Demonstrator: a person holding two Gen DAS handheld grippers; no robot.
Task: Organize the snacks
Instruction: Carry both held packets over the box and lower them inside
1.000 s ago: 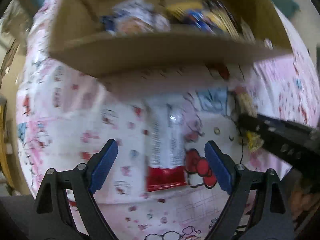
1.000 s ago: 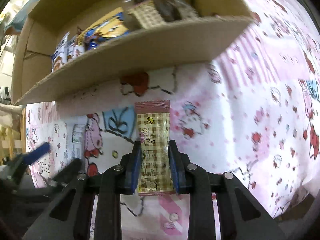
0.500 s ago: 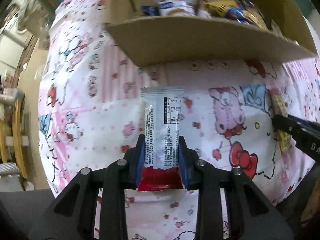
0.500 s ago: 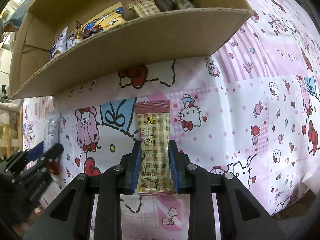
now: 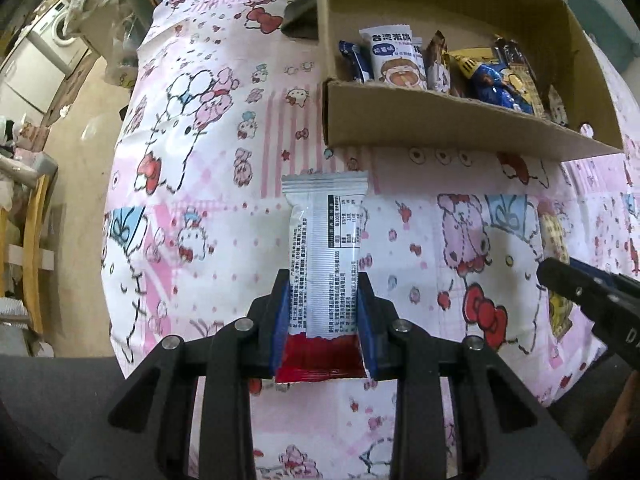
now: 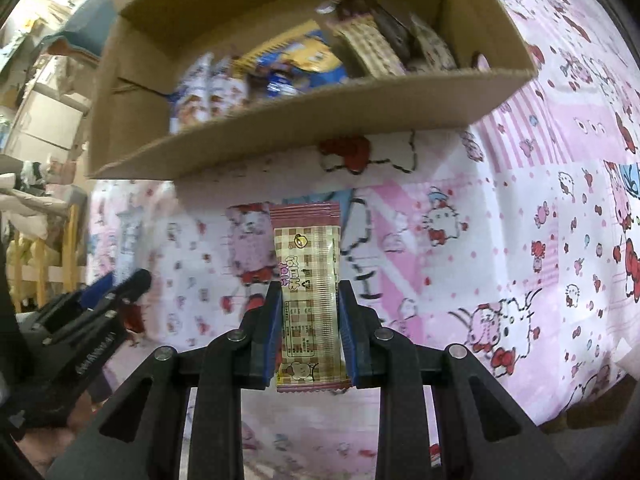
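Desk (image 5: 208, 184), cartoon-print cloth; cardboard box (image 5: 440, 128) of snacks, nearer than a second ago. Left claw (image 5: 323, 320), then spread, now clamped on white-red snack bar (image 5: 324, 248). Right claw (image 6: 310, 328) stays clamped on checkered wafer packet (image 6: 308, 280). Only left view shows box contents sharply.

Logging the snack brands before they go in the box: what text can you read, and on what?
"台湾煮饼", roughly: white packet standing in the cardboard box.
"100": nutrition table on the white and red packet held by the left gripper; other print too small.
Pink lettering on the checkered packet held by the right gripper: unreadable.
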